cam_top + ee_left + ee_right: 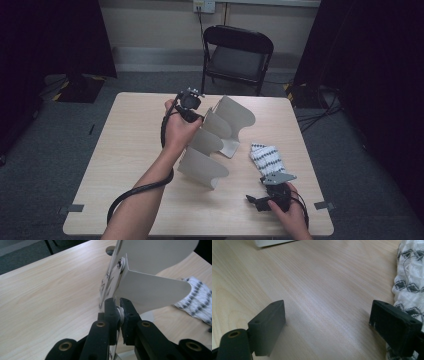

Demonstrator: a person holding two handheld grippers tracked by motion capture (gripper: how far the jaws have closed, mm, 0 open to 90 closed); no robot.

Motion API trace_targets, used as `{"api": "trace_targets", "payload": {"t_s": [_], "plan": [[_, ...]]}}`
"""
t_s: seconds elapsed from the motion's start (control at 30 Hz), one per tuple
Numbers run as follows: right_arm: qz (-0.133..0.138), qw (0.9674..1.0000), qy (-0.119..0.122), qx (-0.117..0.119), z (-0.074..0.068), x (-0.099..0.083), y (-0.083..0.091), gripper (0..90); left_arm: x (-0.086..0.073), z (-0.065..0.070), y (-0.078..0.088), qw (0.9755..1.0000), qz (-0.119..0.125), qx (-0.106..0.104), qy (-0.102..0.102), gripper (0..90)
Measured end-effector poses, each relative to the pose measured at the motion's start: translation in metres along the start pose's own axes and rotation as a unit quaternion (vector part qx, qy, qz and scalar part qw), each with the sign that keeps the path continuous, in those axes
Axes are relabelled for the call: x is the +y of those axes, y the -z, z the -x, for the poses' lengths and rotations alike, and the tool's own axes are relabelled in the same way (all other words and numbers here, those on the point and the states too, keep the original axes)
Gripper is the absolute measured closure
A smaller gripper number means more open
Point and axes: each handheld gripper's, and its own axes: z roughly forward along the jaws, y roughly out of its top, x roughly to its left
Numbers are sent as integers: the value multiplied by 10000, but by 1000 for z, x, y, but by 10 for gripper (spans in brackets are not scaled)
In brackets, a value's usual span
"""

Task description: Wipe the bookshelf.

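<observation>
A pale metal rack point(215, 142) with several curved divider plates stands tilted in the middle of the table. My left gripper point(198, 119) is at its upper far end. In the left gripper view that gripper point(120, 311) is shut on the thin riveted spine of the rack point(150, 290). A white cloth with a black pattern point(267, 157) lies right of the rack. My right gripper point(260, 195) rests low near the table's front right, just in front of the cloth. Its jaws stand wide open point(327, 315) over bare wood, with the cloth point(409, 277) touching the right jaw.
The light wooden table point(130, 150) has free room on its left half. A black folding chair point(237, 55) stands beyond the far edge. Cables trail from both grippers across the front. A corner of the rack's base point(272, 242) lies ahead of the right gripper.
</observation>
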Motion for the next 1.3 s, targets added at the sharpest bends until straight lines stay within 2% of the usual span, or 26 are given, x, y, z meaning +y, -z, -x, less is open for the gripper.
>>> {"api": "trace_targets", "payload": {"t_s": [0.07,0.23,0.4,0.63,0.87,0.97,1.3], "plan": [[1,10000,0,-1,0,0,0,128,0,-1,2,10000,15,-45,-17,853],[-1,10000,-3,0,0,0,0,128,1,-3,7,9997,105,-207,96,853],[0,10000,0,1,0,0,0,128,3,-1,11,9997,118,-192,-18,853],[-1,10000,-2,0,0,0,0,128,-2,1,11,9994,22,-345,-64,852],[-2,10000,-3,0,0,0,0,128,-11,-1,1,9985,-133,-515,-152,851],[-1,10000,-1,2,0,0,0,127,-14,-5,-4,9983,-118,-568,-64,850],[0,10000,3,2,0,0,0,127,-26,-22,-19,9982,-161,-556,142,851]]}}
